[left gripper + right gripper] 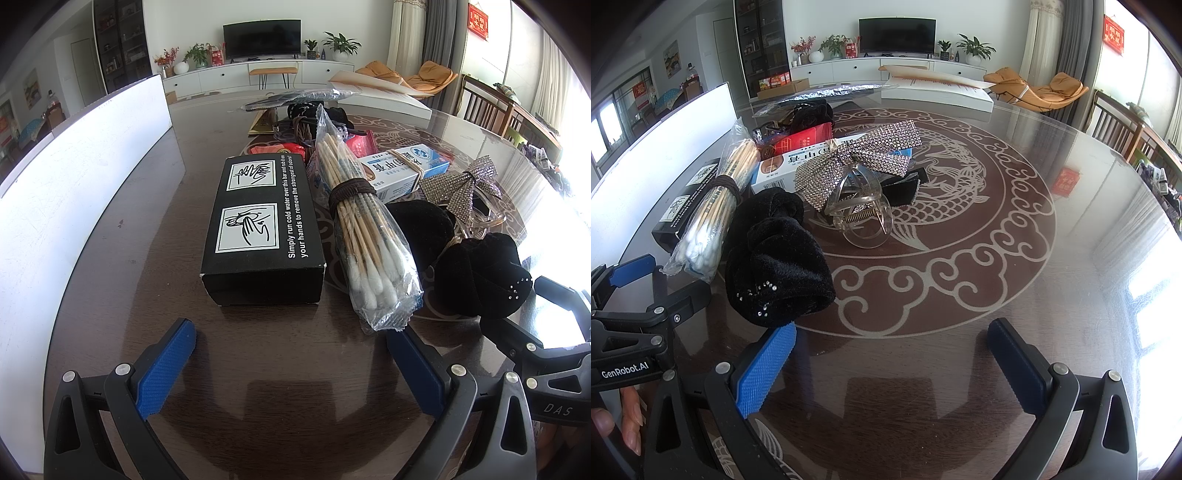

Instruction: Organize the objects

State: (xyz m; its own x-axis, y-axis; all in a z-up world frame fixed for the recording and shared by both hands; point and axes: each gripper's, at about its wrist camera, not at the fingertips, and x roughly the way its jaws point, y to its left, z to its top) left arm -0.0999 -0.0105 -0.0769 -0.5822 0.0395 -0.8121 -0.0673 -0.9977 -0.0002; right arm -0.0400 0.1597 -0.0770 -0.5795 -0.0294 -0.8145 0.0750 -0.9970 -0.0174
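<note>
Two grippers hover low over a dark glass-topped table (1071, 177), both with jaws spread wide and nothing between the blue pads. The left gripper (291, 354) faces the short end of a black box (260, 229), which lies closed on the table just ahead of its fingertips, not touching them; what is inside cannot be seen. Just right of the box, and touching its side, a clear plastic bag (369, 236) holds a bundle of cotton swabs, bound round the middle with a brown hair tie (351, 190). The bag's sealed end lies near the left gripper's right finger.

The right gripper (890, 343) hangs released over bare tabletop. A black velvet scrunchie (779, 266) with small rhinestones lies just ahead of its left finger, close to the pad; whether they touch cannot be told. Beyond it sits a clear claw clip (860, 206), then a rhinestone bow (864, 155) resting against a white and blue carton (775, 170) ringed by a rubber band. Farther back lie a red packet (805, 138) and a thick open book (938, 90).
</note>
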